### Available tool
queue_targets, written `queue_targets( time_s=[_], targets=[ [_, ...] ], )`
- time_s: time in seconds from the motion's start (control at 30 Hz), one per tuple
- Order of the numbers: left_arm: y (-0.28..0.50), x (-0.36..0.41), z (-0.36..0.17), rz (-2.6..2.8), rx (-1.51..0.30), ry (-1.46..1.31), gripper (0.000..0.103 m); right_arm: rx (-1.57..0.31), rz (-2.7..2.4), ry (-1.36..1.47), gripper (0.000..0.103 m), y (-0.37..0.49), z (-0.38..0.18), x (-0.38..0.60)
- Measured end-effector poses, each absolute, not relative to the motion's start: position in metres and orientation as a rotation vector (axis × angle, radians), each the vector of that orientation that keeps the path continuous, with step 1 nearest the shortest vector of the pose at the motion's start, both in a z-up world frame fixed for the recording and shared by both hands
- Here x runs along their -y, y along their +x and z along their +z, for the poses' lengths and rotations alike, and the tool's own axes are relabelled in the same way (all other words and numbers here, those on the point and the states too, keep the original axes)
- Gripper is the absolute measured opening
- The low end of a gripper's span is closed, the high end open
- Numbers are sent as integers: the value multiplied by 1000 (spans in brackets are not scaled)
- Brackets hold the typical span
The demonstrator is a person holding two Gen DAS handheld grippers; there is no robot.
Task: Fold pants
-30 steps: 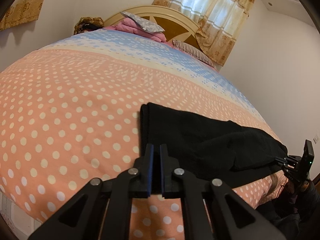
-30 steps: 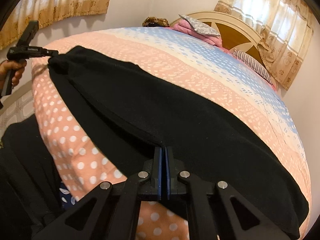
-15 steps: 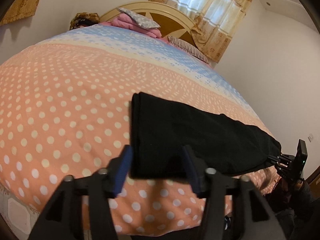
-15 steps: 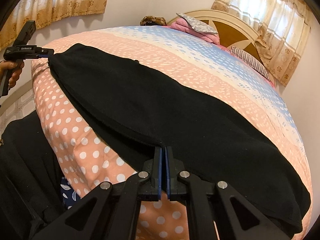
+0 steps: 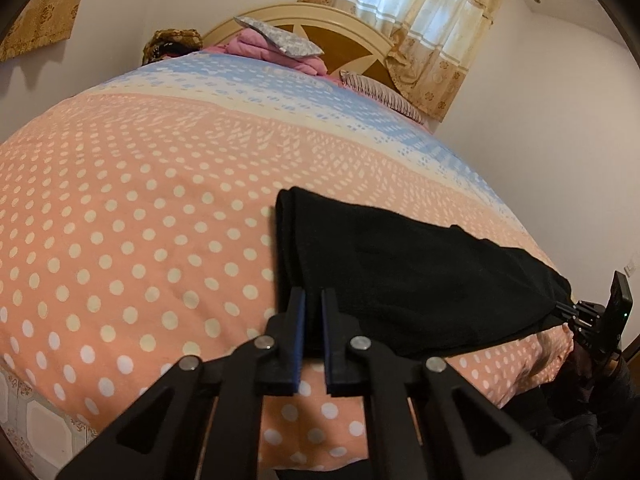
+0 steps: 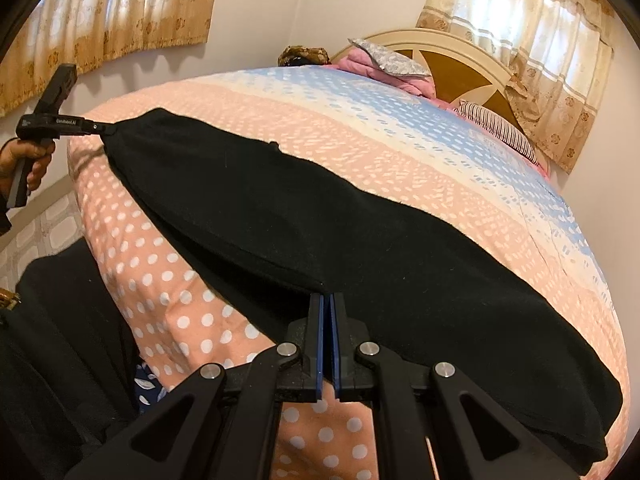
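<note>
Black pants (image 5: 400, 276) lie lengthwise along the near edge of the bed, one leg folded onto the other; they also show in the right wrist view (image 6: 360, 240). My left gripper (image 5: 313, 300) is shut on the pants' near corner at one end. It also shows far left in the right wrist view (image 6: 108, 130). My right gripper (image 6: 328, 300) is shut on the pants' edge at the other end, and shows at far right in the left wrist view (image 5: 564, 306).
The bed has a pink polka-dot and blue sheet (image 5: 140, 220). Pink bedding and pillows (image 5: 276, 50) are piled by the headboard (image 5: 352, 36). Curtains (image 6: 540, 32) hang behind. Tiled floor (image 5: 36, 428) lies below the bed's near edge.
My left gripper opened half a second ago, then closed again on the pants' corner. The right gripper stayed shut on the fabric, and the pants flattened a little.
</note>
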State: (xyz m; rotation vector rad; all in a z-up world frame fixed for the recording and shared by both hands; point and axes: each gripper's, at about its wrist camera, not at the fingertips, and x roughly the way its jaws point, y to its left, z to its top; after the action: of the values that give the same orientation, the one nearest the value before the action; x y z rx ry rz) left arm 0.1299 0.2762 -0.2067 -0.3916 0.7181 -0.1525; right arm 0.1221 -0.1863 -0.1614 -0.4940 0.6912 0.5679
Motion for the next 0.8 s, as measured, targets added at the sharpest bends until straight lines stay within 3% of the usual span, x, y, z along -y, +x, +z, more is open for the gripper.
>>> queue_targets(
  time_s=[0.3,0.43,0.47,0.5,0.57,0.7,0.8],
  targets=[
    [132,-280,-220,-145,-747,-420,8,-750,547,-521,3,127,-198,185],
    [131,-280,-218,-115,-756,-389,16,-748,550,-504,7,129,-194,186],
    [129,-282,-215,-107,-749,-384,16,-749,550,-491,14,129,-193,188],
    [127,-284,-212,-80,-740,-372,20,-753,548,-483,32,129,-192,190],
    [122,-288,-204,-37,-716,-353,26,-752,542,-459,53,125,-187,199],
    [110,-291,-182,50,-633,-332,46,-746,514,-369,54,122,-177,228],
    [110,-273,-164,20,-589,-292,48,-748,445,-266,54,125,-167,266]
  ],
)
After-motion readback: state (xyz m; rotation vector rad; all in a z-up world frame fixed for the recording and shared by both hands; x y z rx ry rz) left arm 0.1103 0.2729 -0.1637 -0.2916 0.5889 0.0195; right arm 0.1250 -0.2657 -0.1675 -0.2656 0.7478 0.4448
